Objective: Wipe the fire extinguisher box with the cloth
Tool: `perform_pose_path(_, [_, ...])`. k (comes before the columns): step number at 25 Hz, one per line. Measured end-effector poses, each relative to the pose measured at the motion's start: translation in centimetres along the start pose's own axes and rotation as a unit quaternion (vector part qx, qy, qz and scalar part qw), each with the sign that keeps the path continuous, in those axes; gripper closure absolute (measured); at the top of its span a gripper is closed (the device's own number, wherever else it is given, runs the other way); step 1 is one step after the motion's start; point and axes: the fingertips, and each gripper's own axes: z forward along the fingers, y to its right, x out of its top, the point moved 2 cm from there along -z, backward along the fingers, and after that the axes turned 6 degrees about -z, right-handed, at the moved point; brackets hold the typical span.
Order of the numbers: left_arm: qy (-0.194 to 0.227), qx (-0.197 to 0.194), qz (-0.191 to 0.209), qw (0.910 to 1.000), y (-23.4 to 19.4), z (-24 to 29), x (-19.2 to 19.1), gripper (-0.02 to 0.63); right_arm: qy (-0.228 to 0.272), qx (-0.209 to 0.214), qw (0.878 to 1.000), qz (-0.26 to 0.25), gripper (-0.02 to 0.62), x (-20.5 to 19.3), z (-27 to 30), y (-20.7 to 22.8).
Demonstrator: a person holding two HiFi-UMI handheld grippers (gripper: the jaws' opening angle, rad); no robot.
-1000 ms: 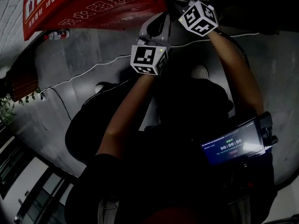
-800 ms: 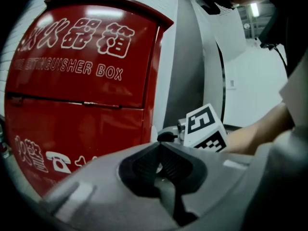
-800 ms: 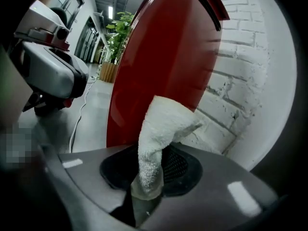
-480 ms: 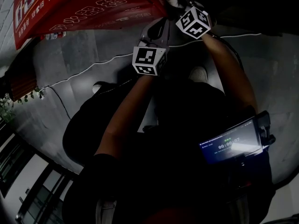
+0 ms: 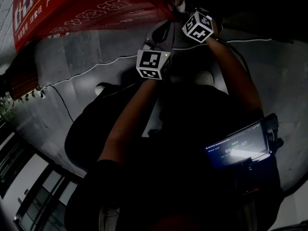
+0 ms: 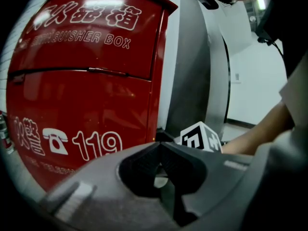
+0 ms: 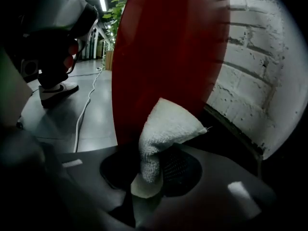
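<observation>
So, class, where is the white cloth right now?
In the right gripper view, the white cloth is pinched in the right gripper, its free end by the red fire extinguisher box, brick wall at right.

A white cable (image 7: 81, 115) and a white shoe (image 7: 54, 91) rest on the grey floor (image 7: 57, 124).

On the red box (image 6: 96, 95) I read white "GUISHER BOX" at 11 o'clock in the left gripper view, with large Chinese characters above it. "119" stands beside a telephone sign at 8 o'clock. In the head view, the timer digits on the screen (image 5: 239, 149) at 4 o'clock are too blurred to read.
</observation>
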Motion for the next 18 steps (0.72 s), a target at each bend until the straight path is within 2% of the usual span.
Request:
perform_pose_path(7, [-0.003,0.006,-0.002,1.0000,-0.4,0.3,-0.1,0.607,-0.031,0.036,0.998,0.034,0.503,-1.4,1.3,-1.2])
perform_pose_path(11, [-0.004,0.005,-0.004,1.0000,-1.5,-0.7,0.4,0.607,-0.049,0.059,0.996,0.037,0.503,-0.7,1.9,-2.6])
perform_pose_path(15, [-0.001,0.003,-0.002,1.0000,-1.0,-0.4,0.4,0.607,-0.043,0.041,0.996,0.061,0.502,-1.4,1.1,-2.0])
perform_pose_path(18, [0.008,0.002,0.002,1.0000,-0.1,-0.3,1.3,0.607,-0.022,0.010,0.994,0.106,0.502,-1.1,-1.4,-0.5])
